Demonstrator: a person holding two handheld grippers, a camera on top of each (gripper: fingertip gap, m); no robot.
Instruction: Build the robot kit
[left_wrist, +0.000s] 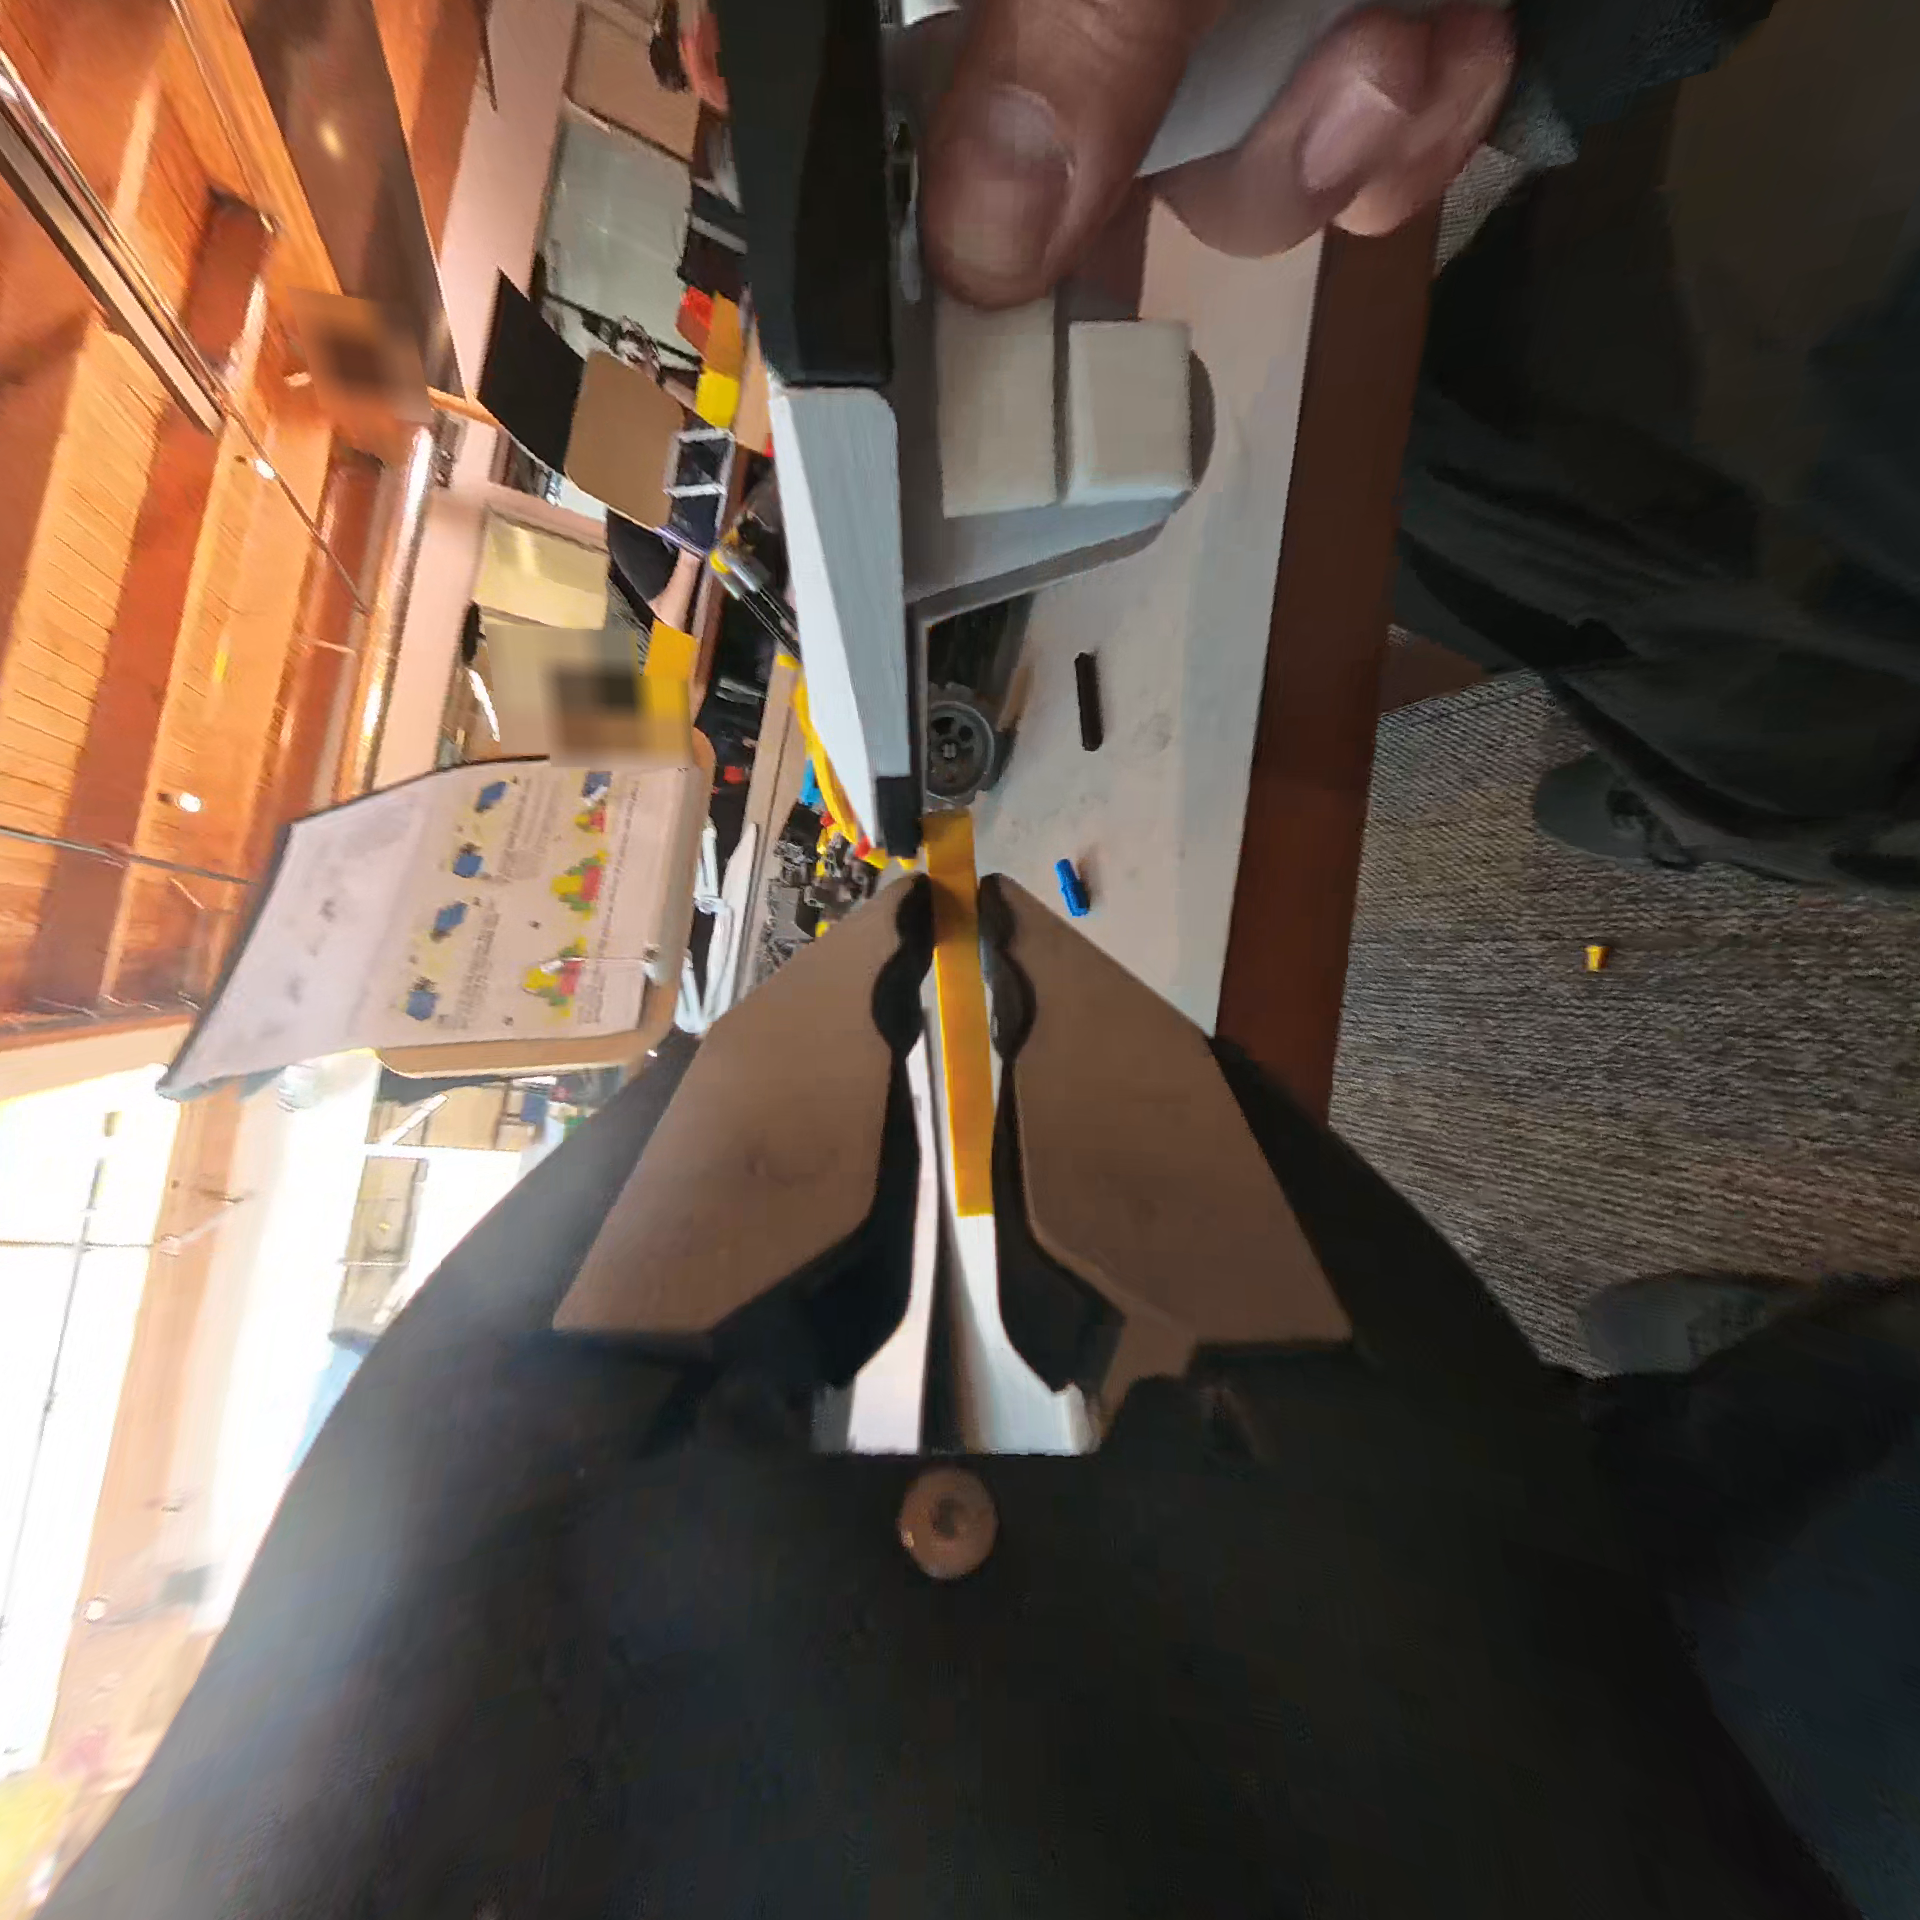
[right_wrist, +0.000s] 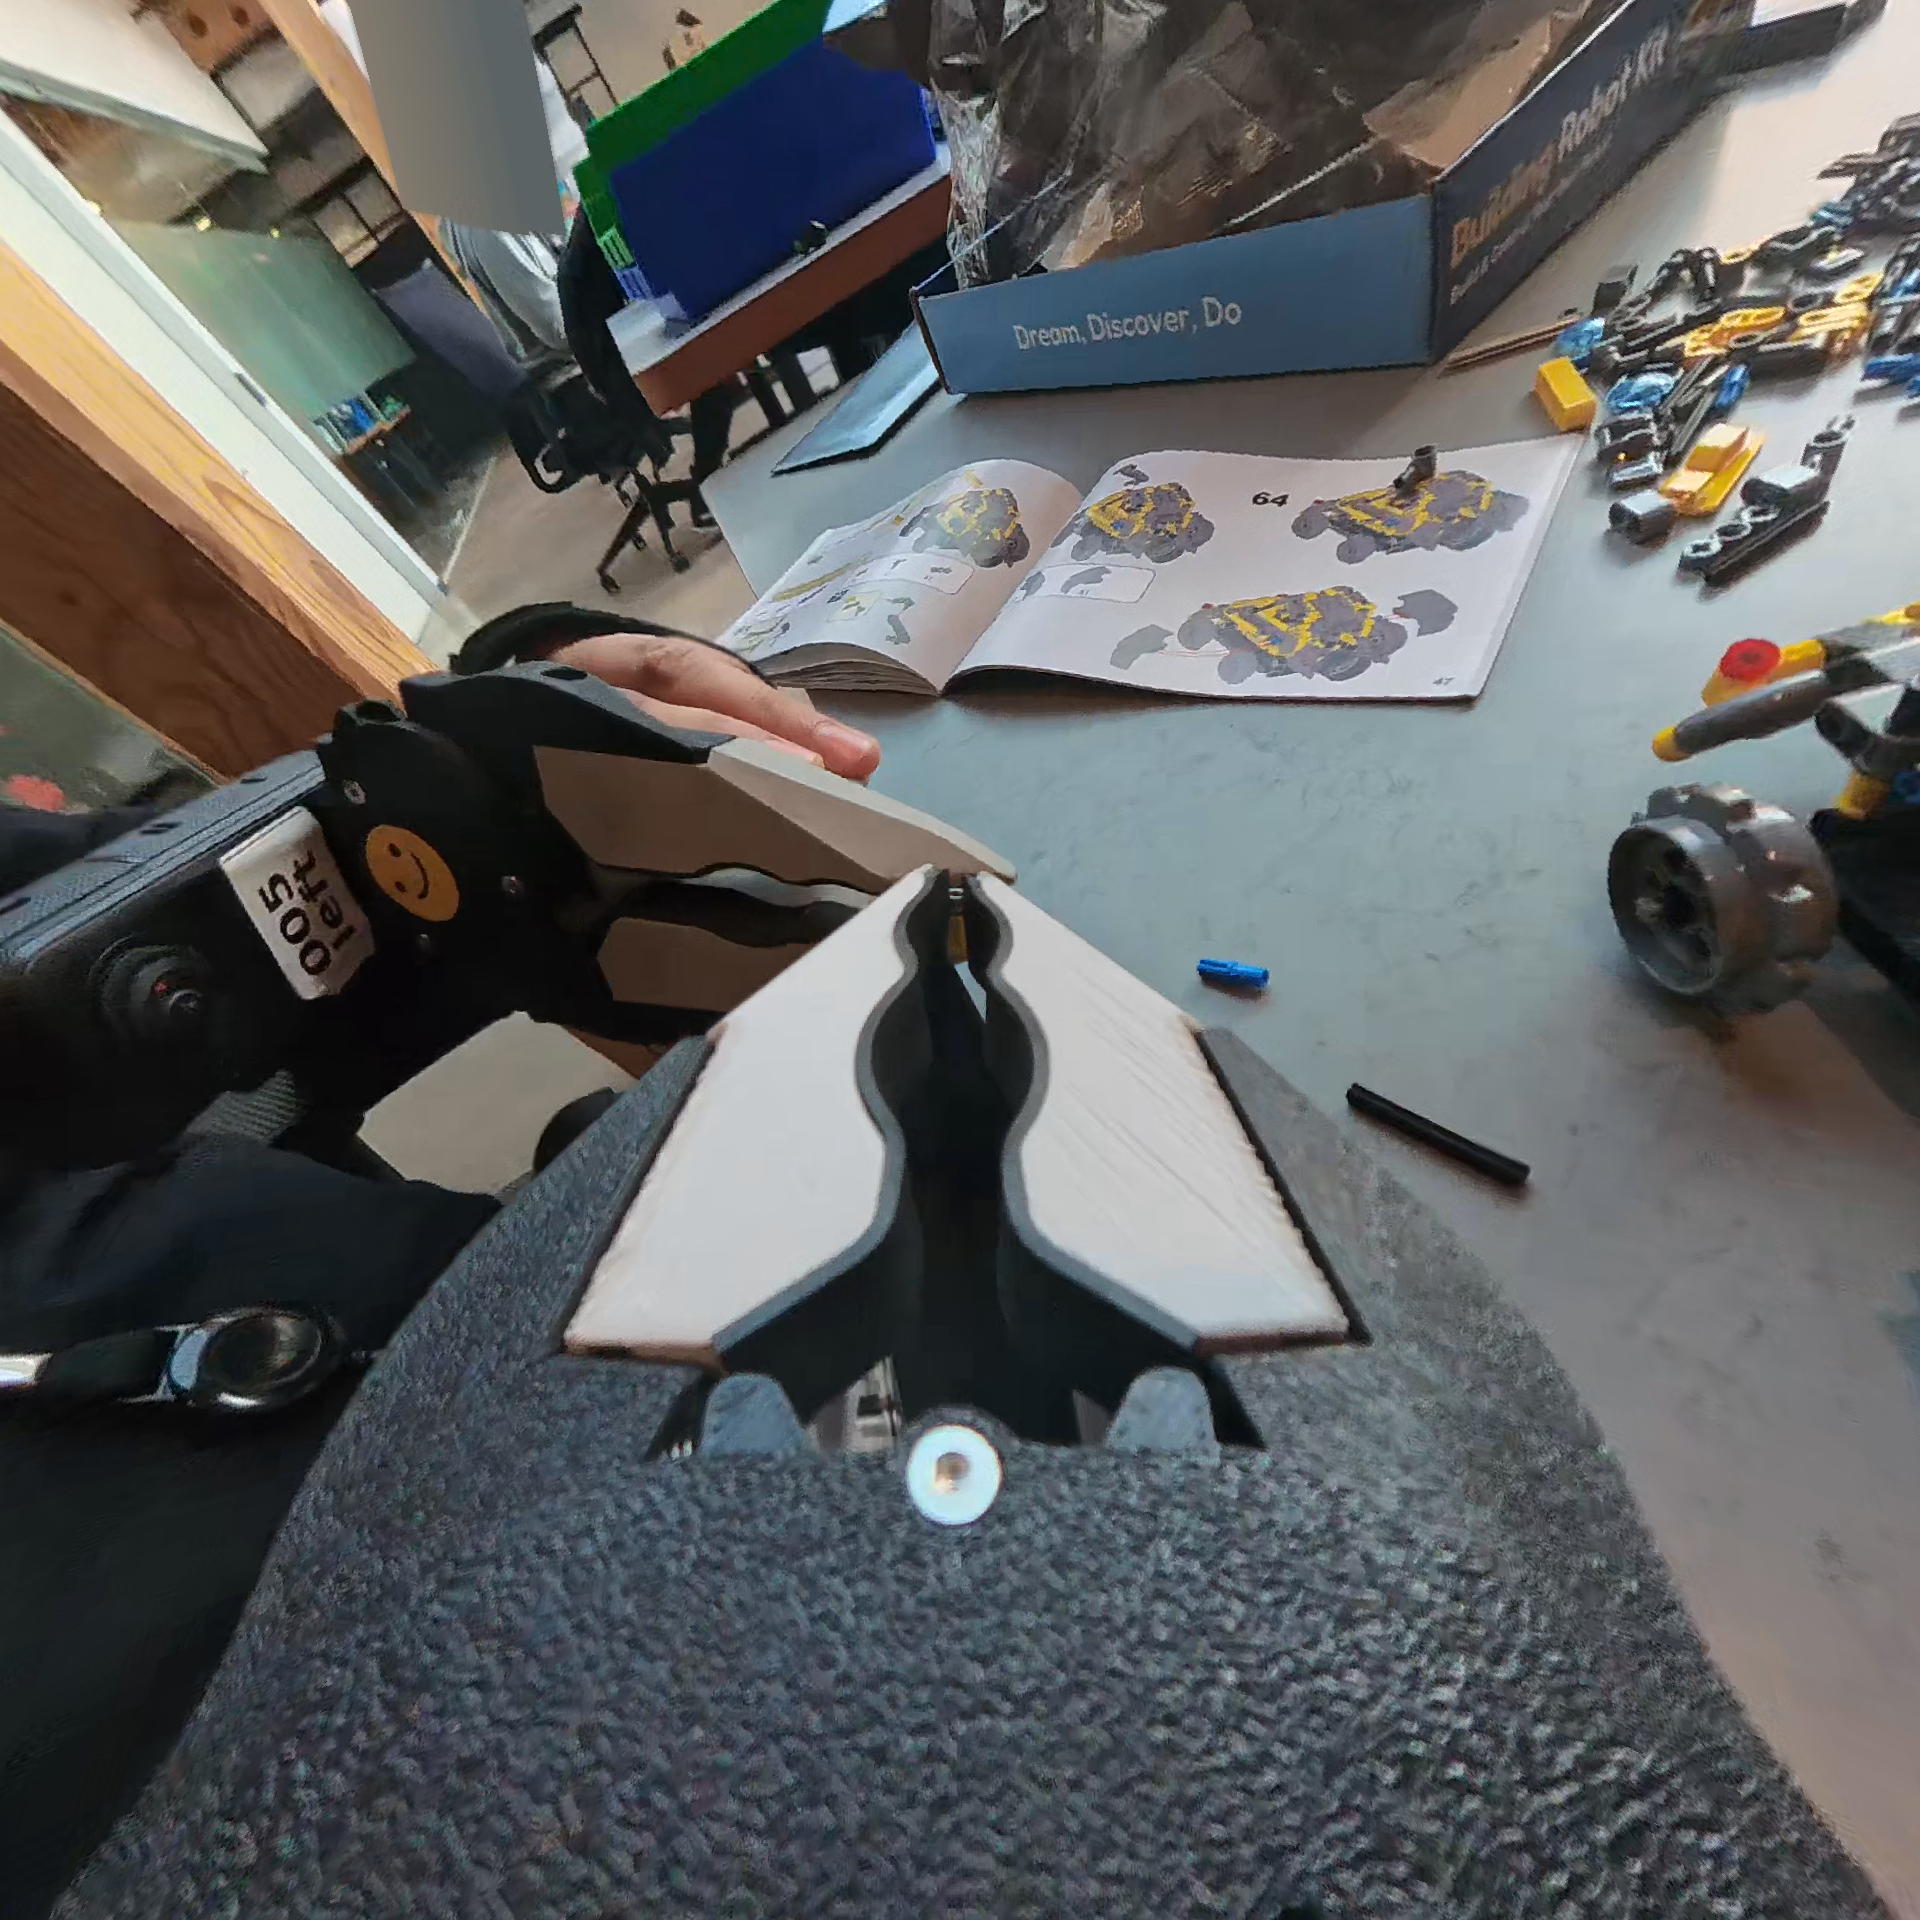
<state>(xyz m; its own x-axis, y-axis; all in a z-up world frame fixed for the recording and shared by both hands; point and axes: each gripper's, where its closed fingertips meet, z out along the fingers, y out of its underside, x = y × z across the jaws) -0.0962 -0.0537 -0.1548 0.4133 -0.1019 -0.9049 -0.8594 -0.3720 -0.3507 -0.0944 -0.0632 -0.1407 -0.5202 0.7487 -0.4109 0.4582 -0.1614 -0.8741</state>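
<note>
Left tool clenched on a yellow strip at frame centre. Right tool pinched on the strip's end, above the counter; blue pin just right.

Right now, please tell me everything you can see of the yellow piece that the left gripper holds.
The yellow piece is a long, flat, narrow strip, smooth like plastic. The left gripper is shut on it, its black pads pressing both long sides. One end sticks out past the fingertips, where the right gripper meets it. In the right wrist view only a yellow sliver shows.
</note>
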